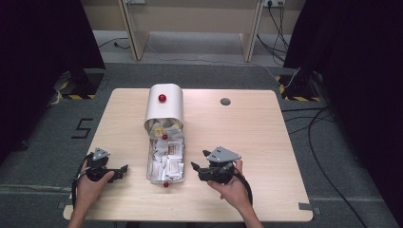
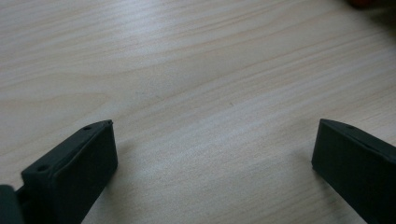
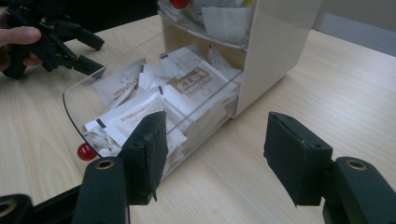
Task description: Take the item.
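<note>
A white cabinet point(image 1: 165, 107) with a red knob point(image 1: 162, 98) on its rounded top stands mid-table. Its clear lower drawer point(image 1: 148, 167) is pulled out toward me, full of white sachets point(image 1: 167, 159), with a red knob point(image 1: 166, 184) at its front. My left gripper point(image 1: 124, 172) rests open on the table left of the drawer, over bare wood point(image 2: 205, 70). My right gripper point(image 1: 199, 159) is open just right of the drawer, pointing at it. In the right gripper view its jaws point(image 3: 215, 119) frame the drawer's side point(image 3: 93, 88) and the sachets point(image 3: 187, 84), gripping nothing.
An upper drawer with its own red knob point(image 1: 165, 137) sits slightly out of the cabinet. A round cable hole point(image 1: 225, 101) lies at the table's back right. Cables point(image 1: 313, 123) trail on the floor to the right. A wooden desk point(image 1: 190, 19) stands behind.
</note>
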`<move>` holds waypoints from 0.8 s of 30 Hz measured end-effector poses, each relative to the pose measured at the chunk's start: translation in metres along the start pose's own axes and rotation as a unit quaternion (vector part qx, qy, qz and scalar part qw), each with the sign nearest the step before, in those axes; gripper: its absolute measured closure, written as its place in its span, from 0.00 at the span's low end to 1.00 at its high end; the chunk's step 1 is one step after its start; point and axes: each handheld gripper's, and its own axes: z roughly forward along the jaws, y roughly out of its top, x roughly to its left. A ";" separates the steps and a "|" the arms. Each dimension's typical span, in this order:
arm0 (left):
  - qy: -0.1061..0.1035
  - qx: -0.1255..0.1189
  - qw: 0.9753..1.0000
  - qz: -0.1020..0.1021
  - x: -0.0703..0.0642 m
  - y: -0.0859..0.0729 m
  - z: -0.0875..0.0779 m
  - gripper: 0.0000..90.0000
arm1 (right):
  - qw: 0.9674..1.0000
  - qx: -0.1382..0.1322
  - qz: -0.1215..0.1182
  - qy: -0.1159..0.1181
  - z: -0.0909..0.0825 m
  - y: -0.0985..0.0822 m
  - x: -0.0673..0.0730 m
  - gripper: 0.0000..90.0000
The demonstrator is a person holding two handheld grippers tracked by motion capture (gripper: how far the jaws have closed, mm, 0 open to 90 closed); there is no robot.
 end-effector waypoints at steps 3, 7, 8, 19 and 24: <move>0.000 0.000 1.000 0.000 0.000 0.000 0.000 0.00 | 1.000 -0.002 -0.004 0.008 0.004 0.003 0.003 0.45; 0.000 0.000 1.000 0.000 0.000 0.000 0.000 0.00 | 1.000 -0.002 -0.009 0.013 0.007 0.006 0.007 0.45; 0.000 0.000 1.000 0.000 0.000 0.000 0.000 0.00 | 1.000 -0.003 -0.013 0.018 0.009 0.007 0.010 0.46; 0.000 0.000 1.000 0.000 0.000 0.000 0.000 0.00 | 0.999 -0.001 -0.020 0.028 0.017 0.011 0.015 0.48; 0.000 0.000 1.000 0.000 0.000 0.000 0.000 0.00 | 0.999 0.000 -0.026 0.036 0.024 0.013 0.019 0.49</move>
